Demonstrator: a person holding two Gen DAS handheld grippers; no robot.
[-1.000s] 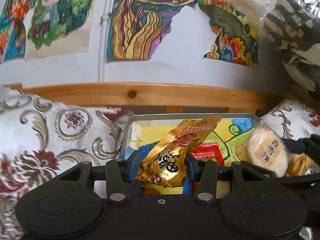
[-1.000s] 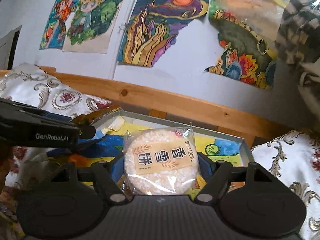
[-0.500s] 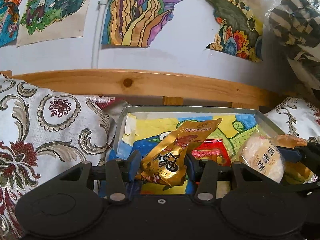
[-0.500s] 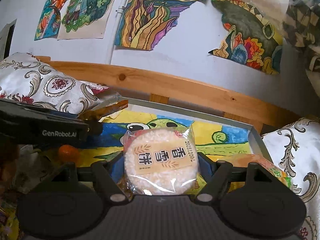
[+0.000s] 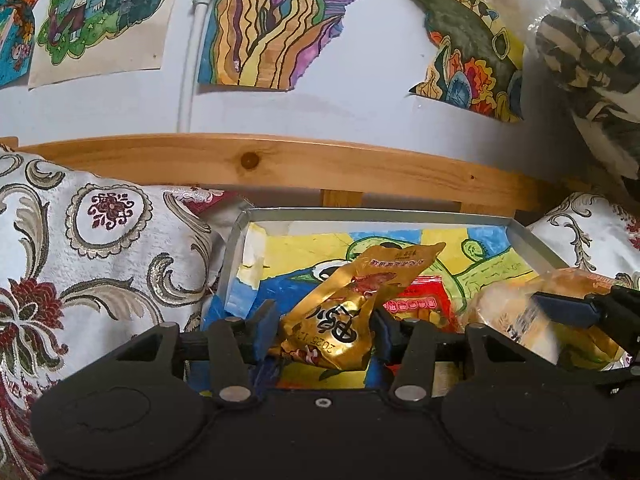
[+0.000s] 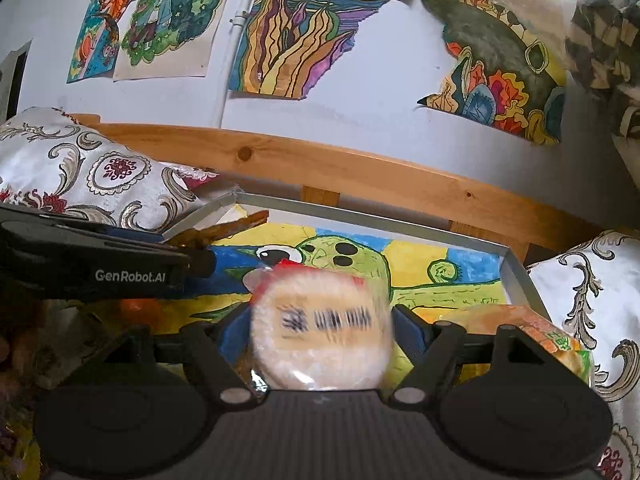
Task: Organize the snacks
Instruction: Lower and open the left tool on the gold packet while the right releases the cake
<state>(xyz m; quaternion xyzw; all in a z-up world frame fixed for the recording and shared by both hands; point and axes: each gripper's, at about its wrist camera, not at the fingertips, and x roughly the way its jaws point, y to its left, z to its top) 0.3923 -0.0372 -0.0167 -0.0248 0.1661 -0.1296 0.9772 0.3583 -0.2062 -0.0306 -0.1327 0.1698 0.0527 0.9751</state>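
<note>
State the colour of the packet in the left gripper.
Shiny gold packet with red print, clearest in the left wrist view.

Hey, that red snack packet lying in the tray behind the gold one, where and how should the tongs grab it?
The red packet lies flat on the tray floor, half hidden behind the gold packet held in the left tongs. Probably best to come from above and pinch its exposed far edge, since a flat pouch offers only thin edges.
</note>
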